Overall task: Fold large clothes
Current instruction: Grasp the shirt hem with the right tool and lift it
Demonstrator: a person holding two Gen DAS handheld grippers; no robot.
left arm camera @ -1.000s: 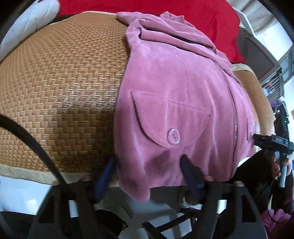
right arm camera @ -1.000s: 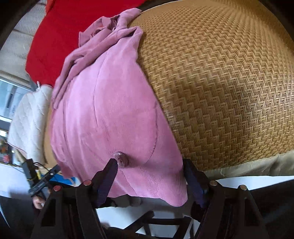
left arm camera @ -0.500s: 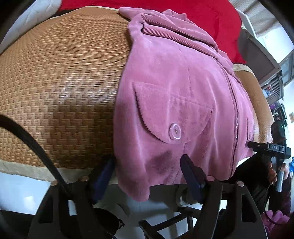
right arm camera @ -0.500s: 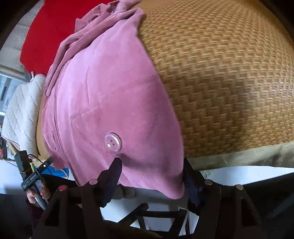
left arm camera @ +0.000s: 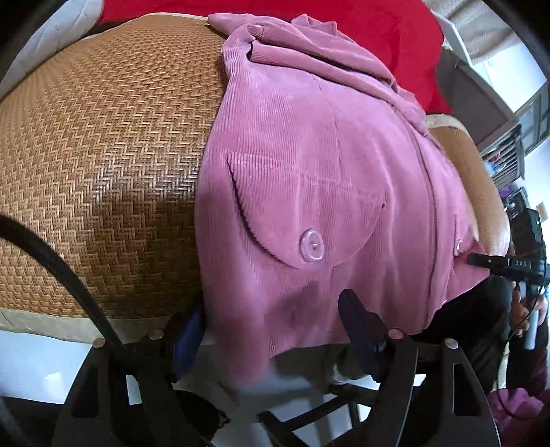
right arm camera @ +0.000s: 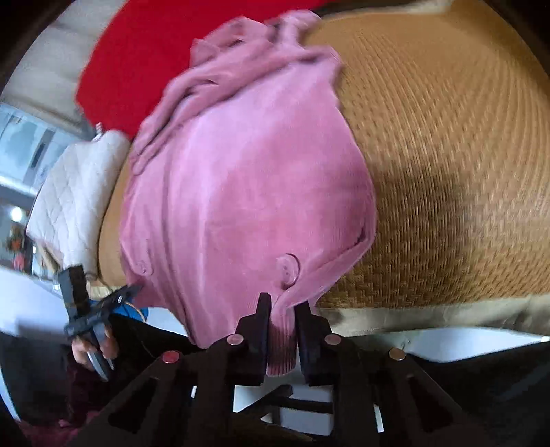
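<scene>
A pink corduroy jacket (left arm camera: 309, 165) lies front-up on a woven straw mat (left arm camera: 103, 154), its hem hanging over the near edge. It has buttoned pocket flaps and a zip. My left gripper (left arm camera: 271, 319) is open, its fingers either side of the hem's left corner. My right gripper (right arm camera: 282, 309) is shut on the hem's right corner below the pocket button; the jacket (right arm camera: 247, 192) bunches there. The right gripper also shows in the left wrist view (left arm camera: 481, 261).
A red blanket (left arm camera: 378, 31) lies behind the jacket's collar. A white quilted cushion (right arm camera: 75, 192) sits at the mat's far side. The mat has a beige border (right arm camera: 429, 316) at the near edge, white floor below. A black cable (left arm camera: 68, 275) crosses the left view.
My right gripper has closed on the jacket's hem corner and bunched the cloth. My left gripper has stayed open around the other corner, moving in slightly.
</scene>
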